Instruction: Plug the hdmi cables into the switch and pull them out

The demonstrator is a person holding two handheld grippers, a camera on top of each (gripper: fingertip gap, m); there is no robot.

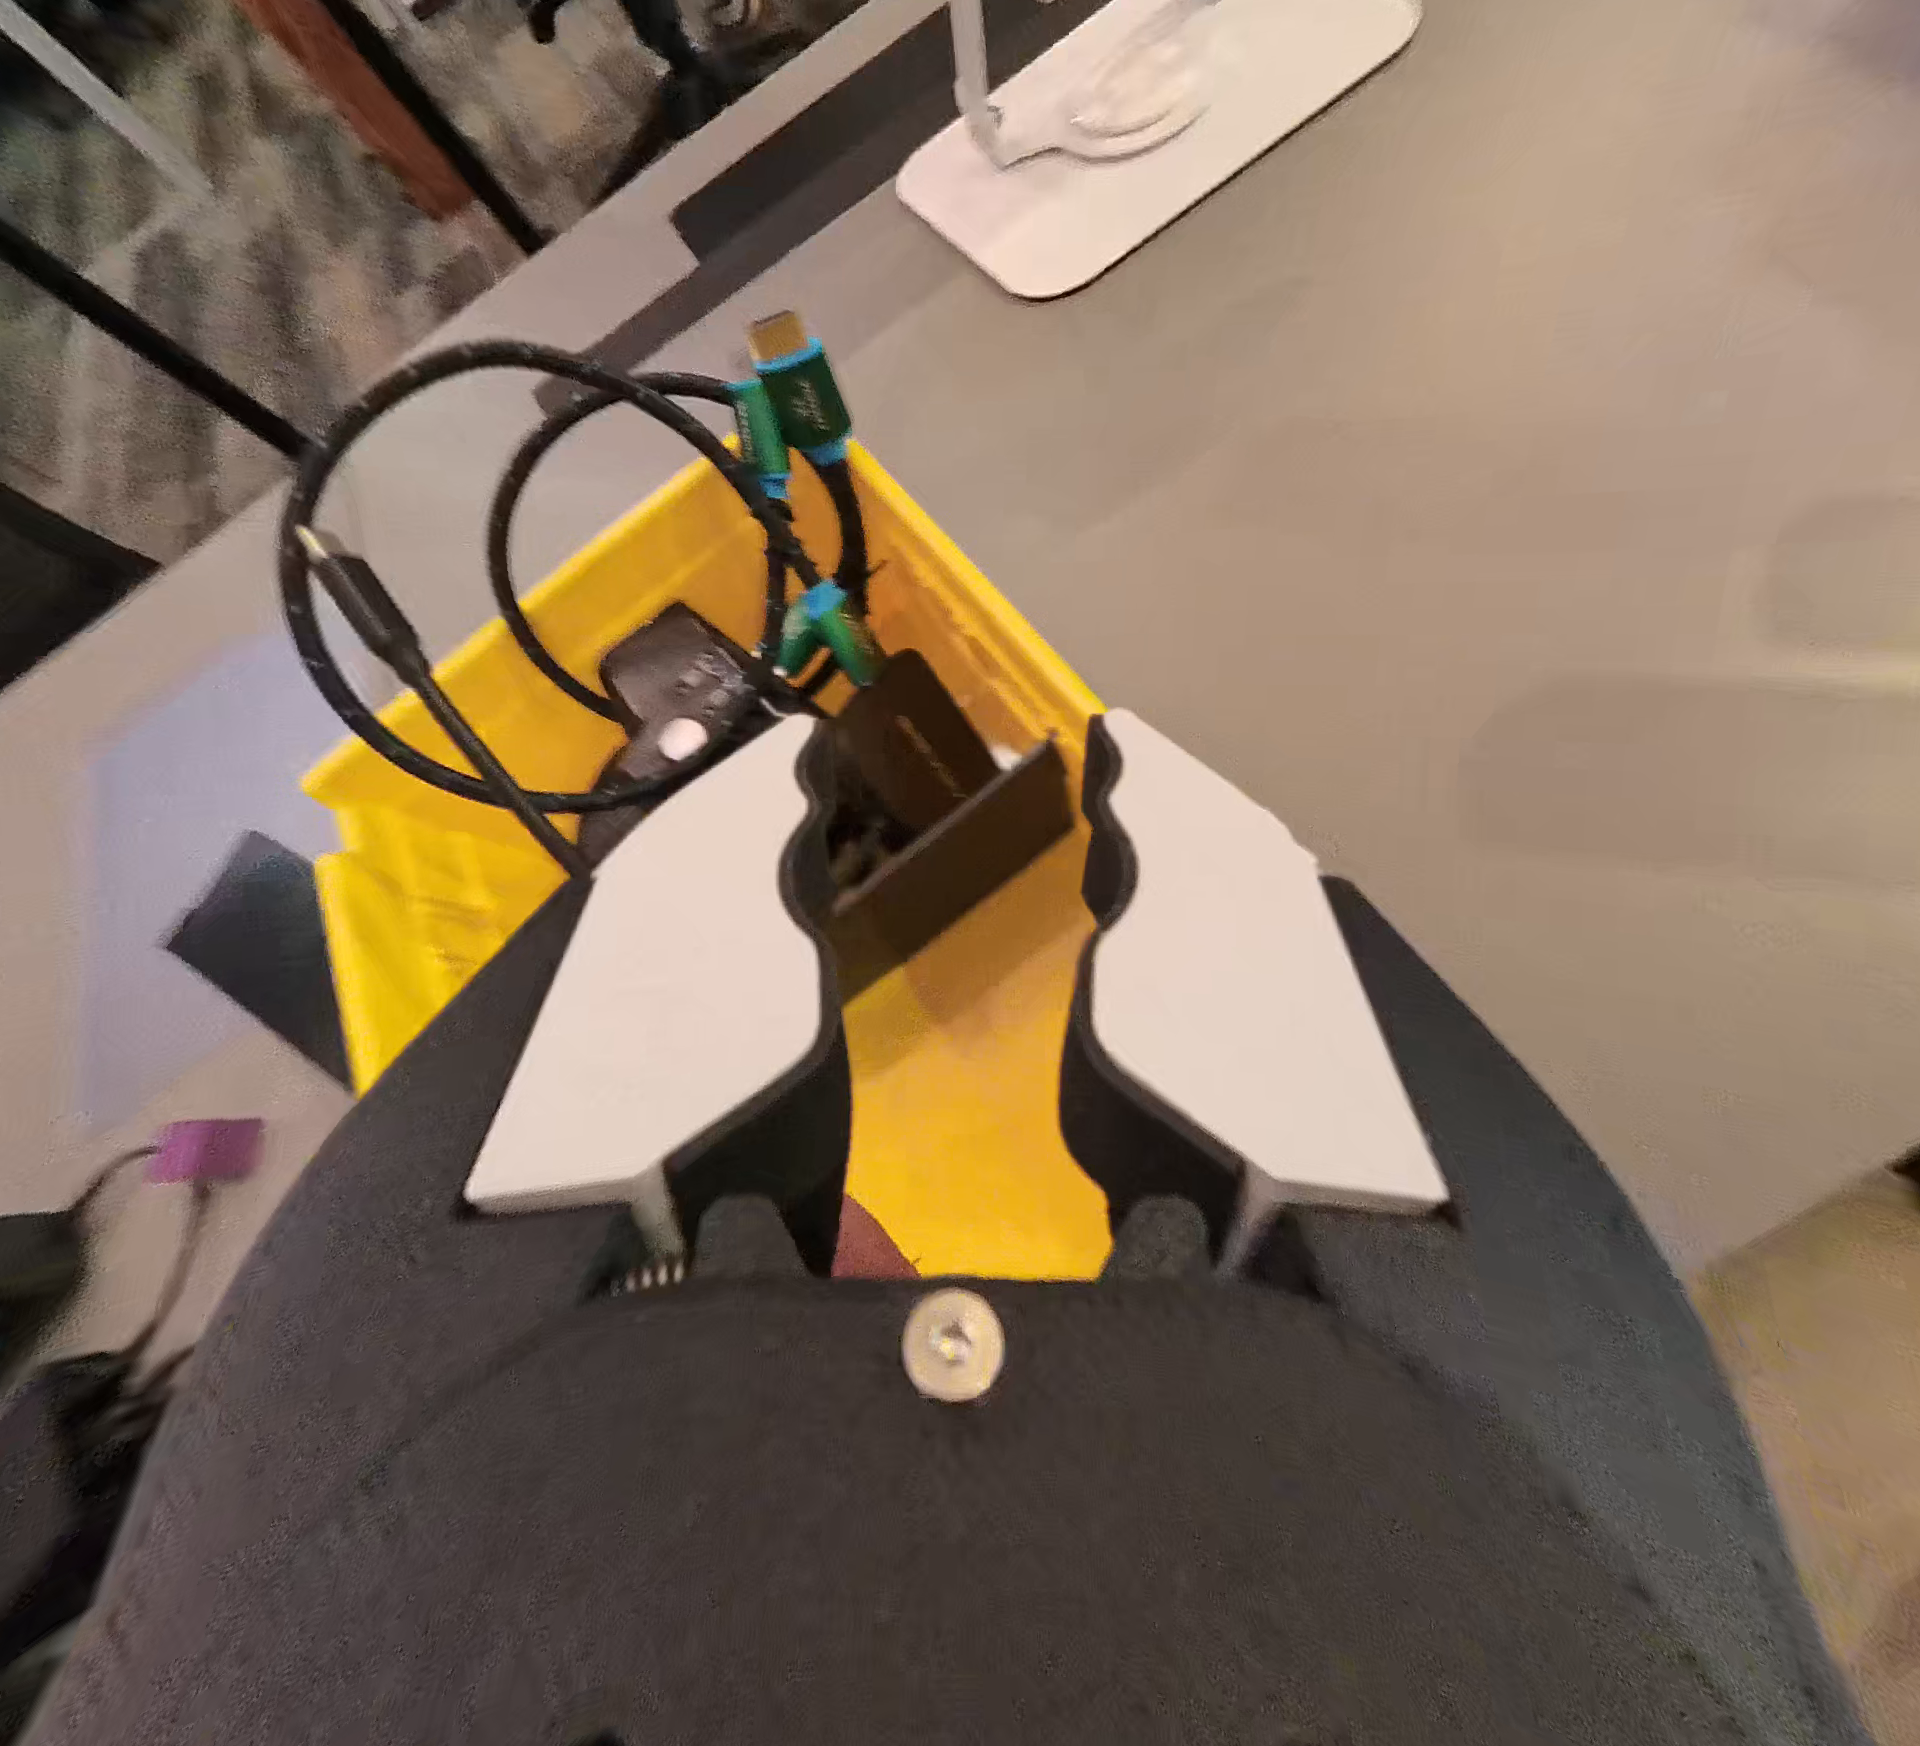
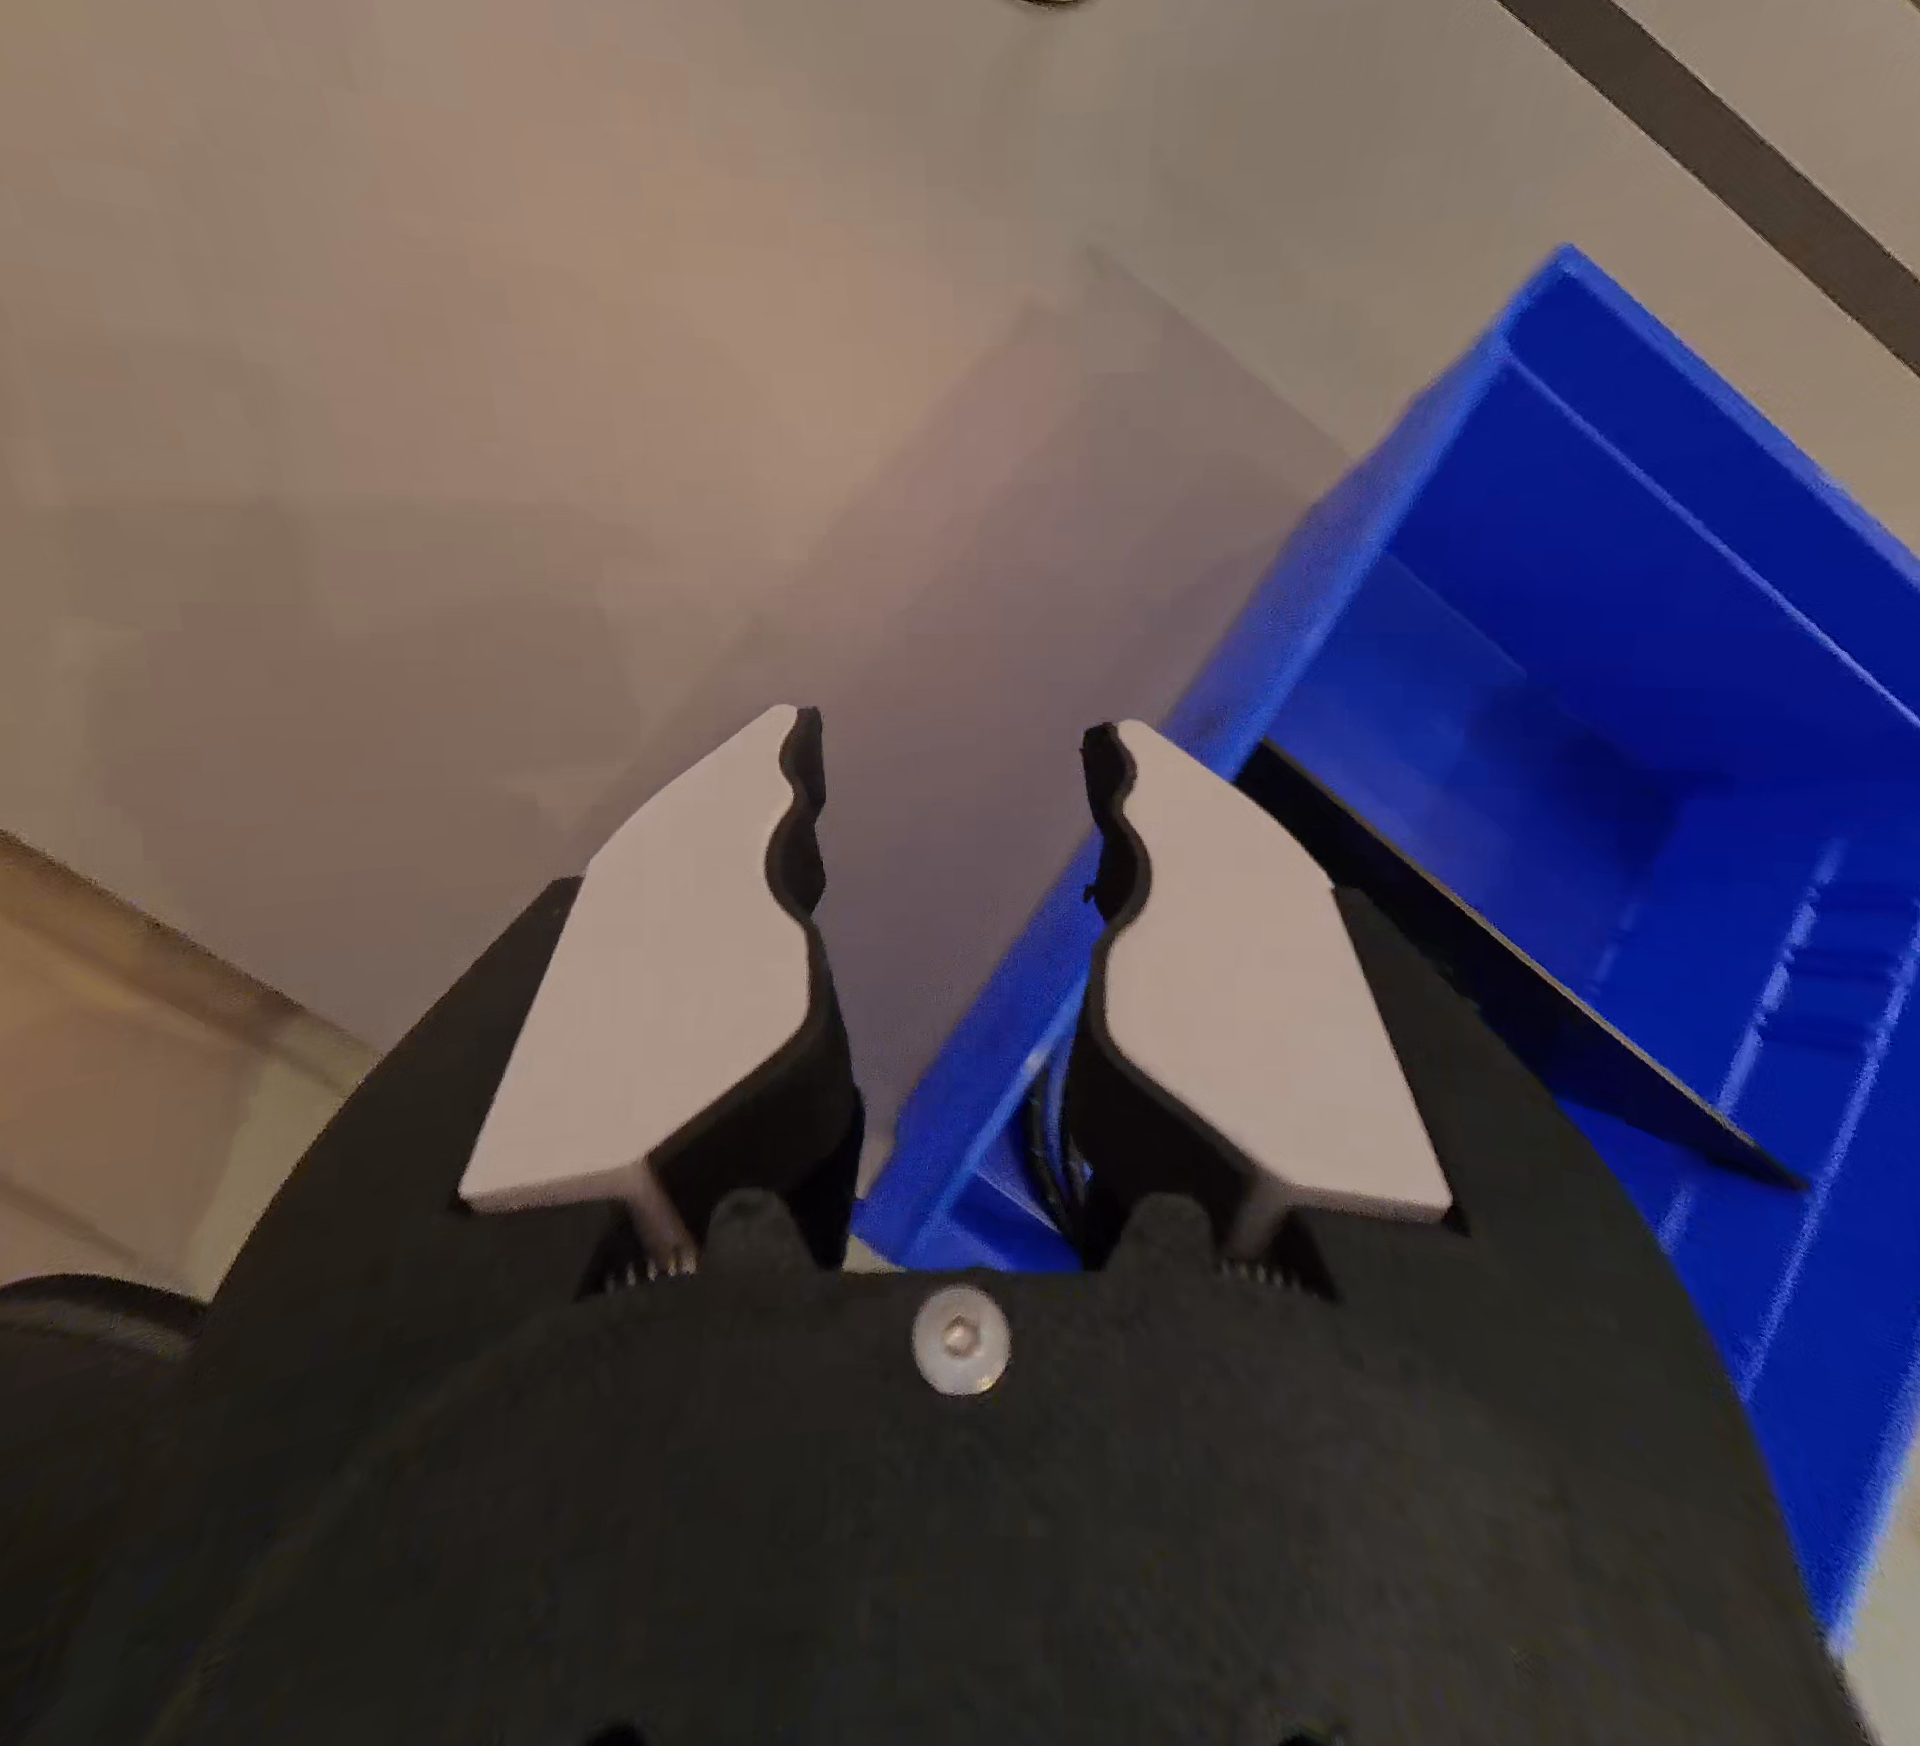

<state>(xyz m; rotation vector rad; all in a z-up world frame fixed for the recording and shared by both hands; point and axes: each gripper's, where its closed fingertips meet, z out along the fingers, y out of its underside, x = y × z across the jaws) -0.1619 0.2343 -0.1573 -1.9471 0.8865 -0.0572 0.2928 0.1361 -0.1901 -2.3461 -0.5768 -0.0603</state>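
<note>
Nearest us, our left gripper (image 1: 951, 792) hangs over the open yellow plastic bin (image 1: 966, 1125), its white fingers parted with nothing between them. Just beyond the tips sits the flat black box of the switch (image 1: 914, 761), leaning in the bin against a black divider plate (image 1: 977, 849). A green-and-blue HDMI plug (image 1: 831, 636) appears to be already seated in the switch's far edge. Farther off, a second such plug with a gold tip (image 1: 795, 392) stands free above the rim, its braided black cable (image 1: 416, 553) looping over the grey table (image 1: 1455, 501).

Our right gripper (image 2: 951, 797) is likewise parted and empty, beside a blue plastic bin (image 2: 1558, 657).

We judge we are early: the next move calls for closing on the switch or the free plug, squarely aligned.
</note>
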